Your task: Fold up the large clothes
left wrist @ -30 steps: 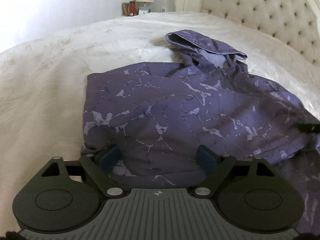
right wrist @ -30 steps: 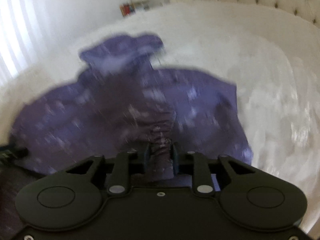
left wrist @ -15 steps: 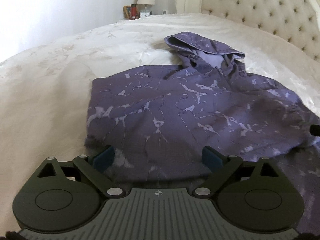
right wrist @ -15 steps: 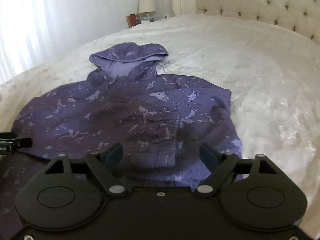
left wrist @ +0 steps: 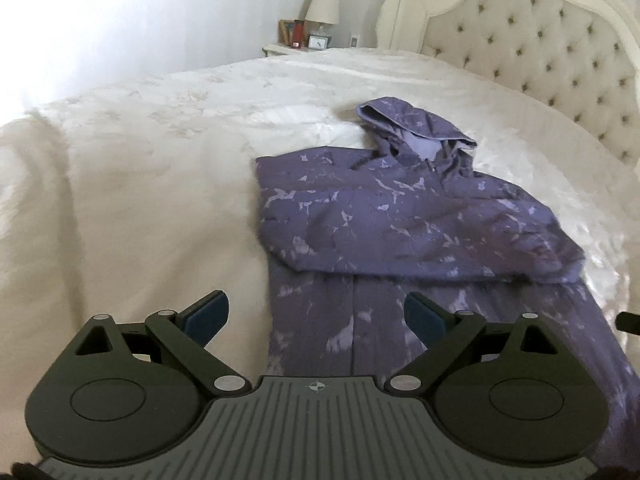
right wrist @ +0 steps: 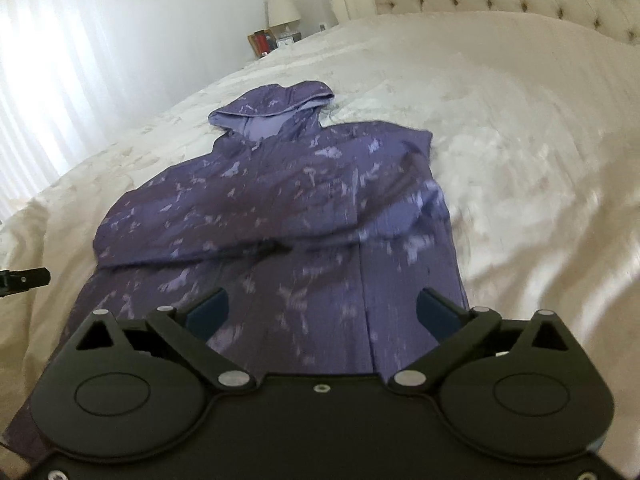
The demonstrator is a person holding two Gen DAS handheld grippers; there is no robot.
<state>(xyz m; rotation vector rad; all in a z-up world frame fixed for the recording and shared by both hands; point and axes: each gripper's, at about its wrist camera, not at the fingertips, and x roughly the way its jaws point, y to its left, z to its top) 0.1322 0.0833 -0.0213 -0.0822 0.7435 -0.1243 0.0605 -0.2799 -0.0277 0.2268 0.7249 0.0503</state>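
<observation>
A purple patterned hoodie [left wrist: 400, 220] lies flat on the white bed, hood toward the headboard, with both sleeves folded across the chest. It also shows in the right wrist view [right wrist: 280, 208]. My left gripper [left wrist: 318, 318] is open and empty, raised above the lower left part of the hoodie. My right gripper [right wrist: 322, 312] is open and empty, raised above the lower right part. The left gripper's tip [right wrist: 24, 278] shows at the left edge of the right wrist view.
The white bedspread [left wrist: 140, 200] spreads wide around the hoodie. A tufted cream headboard [left wrist: 560, 60] stands at the far right. A nightstand with a lamp [left wrist: 322, 8] and small items stands beyond the bed. Bright curtains [right wrist: 48, 80] are at the left.
My right gripper let go of the sleeve it held and opened. Both grippers have pulled back and up from the hoodie, so its lower half now shows.
</observation>
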